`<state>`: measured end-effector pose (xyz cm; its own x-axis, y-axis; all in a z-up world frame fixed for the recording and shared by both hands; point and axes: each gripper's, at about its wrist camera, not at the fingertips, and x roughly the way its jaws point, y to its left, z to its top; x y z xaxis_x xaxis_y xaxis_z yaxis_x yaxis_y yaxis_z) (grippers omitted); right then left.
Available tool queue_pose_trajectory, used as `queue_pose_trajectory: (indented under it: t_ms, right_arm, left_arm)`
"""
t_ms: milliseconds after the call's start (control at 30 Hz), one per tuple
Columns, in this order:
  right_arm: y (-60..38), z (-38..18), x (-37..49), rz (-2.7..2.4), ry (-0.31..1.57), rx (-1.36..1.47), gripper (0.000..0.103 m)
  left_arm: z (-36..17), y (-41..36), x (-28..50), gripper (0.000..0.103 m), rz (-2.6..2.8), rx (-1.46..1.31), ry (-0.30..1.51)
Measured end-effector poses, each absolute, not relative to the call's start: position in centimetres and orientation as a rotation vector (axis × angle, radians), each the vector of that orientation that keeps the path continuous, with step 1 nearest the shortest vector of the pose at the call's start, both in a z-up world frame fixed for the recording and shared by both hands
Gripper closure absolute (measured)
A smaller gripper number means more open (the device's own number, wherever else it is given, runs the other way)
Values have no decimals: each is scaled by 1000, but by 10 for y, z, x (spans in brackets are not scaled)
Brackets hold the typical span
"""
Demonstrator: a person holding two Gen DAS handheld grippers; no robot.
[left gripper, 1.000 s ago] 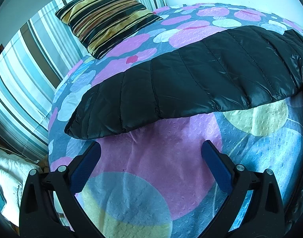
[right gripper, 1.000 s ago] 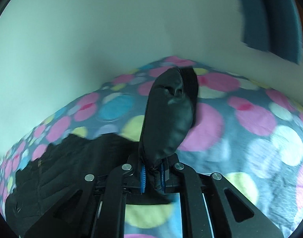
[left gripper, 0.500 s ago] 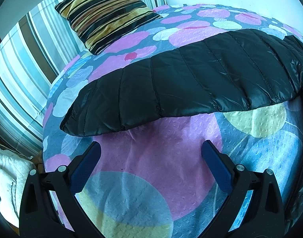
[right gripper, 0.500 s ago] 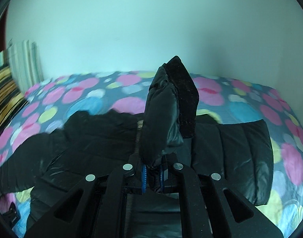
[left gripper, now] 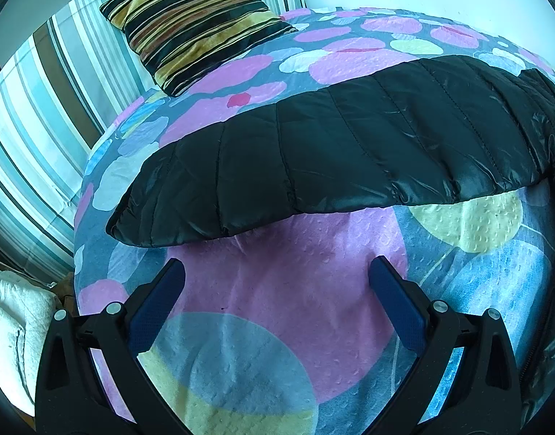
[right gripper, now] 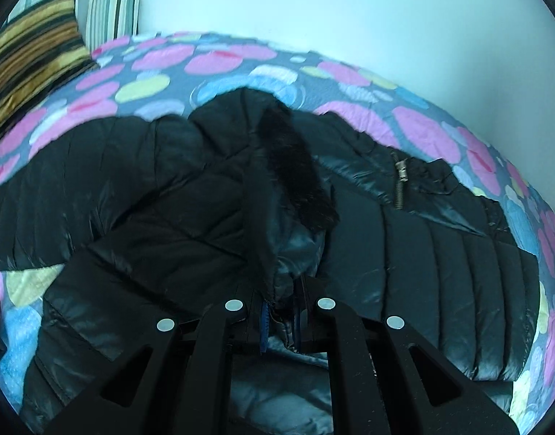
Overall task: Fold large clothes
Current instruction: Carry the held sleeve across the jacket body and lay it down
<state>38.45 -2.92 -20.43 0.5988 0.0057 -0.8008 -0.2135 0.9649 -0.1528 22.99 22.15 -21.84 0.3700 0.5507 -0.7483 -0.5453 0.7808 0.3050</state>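
A black quilted puffer jacket [right gripper: 440, 253] lies spread on a bed with a spotted cover [right gripper: 212, 61]. My right gripper [right gripper: 279, 320] is shut on a fold of the jacket near its hood, whose fur trim [right gripper: 295, 166] drapes over the body. In the left wrist view one long sleeve [left gripper: 332, 152] stretches across the bed. My left gripper [left gripper: 275, 279] hovers open just in front of that sleeve, over the bedcover [left gripper: 295, 272], with nothing between its blue pads [left gripper: 397, 304].
A striped cushion [left gripper: 194, 21] leans at the head of the bed against striped curtains [left gripper: 34, 108]. A white wall [right gripper: 350, 11] runs behind the bed. White folded fabric [left gripper: 9, 326] sits off the bed's left edge. A metal zipper [right gripper: 401, 177] shows on the jacket's right side.
My right gripper swung across with the held part of the jacket and brought it down over the jacket's body; the fold that stood upright now drapes flat. The left gripper stayed put.
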Motion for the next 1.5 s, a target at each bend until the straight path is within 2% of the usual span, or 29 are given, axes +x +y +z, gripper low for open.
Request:
queue_pose_trajectory:
  t_ms: [133, 233, 267, 400, 600, 700, 833, 1167, 1500]
  right_arm:
    - [-29, -198, 377, 159, 921, -242, 87]
    - [-32, -187, 366, 216, 925, -176, 73]
    - [-34, -183, 361, 232, 923, -156, 72]
    - [-66, -156, 332, 249, 870, -59, 72]
    - [-176, -128, 331, 21, 796, 53, 73]
    - [-247, -131, 347, -147, 795, 143, 80]
    - [-303, -157, 372, -266, 865, 225, 80]
    - [-269, -221, 406, -182, 1030, 181, 80]
    - [-237, -183, 387, -154, 924, 192, 80]
  left_arm:
    - [-218, 222, 230, 2, 703, 7, 962]
    - [-218, 222, 230, 2, 703, 6, 963]
    - [-218, 222, 230, 2, 702, 5, 962]
    - [-218, 221, 230, 2, 702, 4, 963]
    - [-218, 221, 230, 2, 703, 6, 963]
    - [-218, 221, 230, 2, 704, 8, 963]
    - [-218, 221, 230, 2, 708, 19, 964]
    - [-217, 218, 231, 2, 718, 43, 968]
    - [-217, 215, 233, 2, 717, 39, 968]
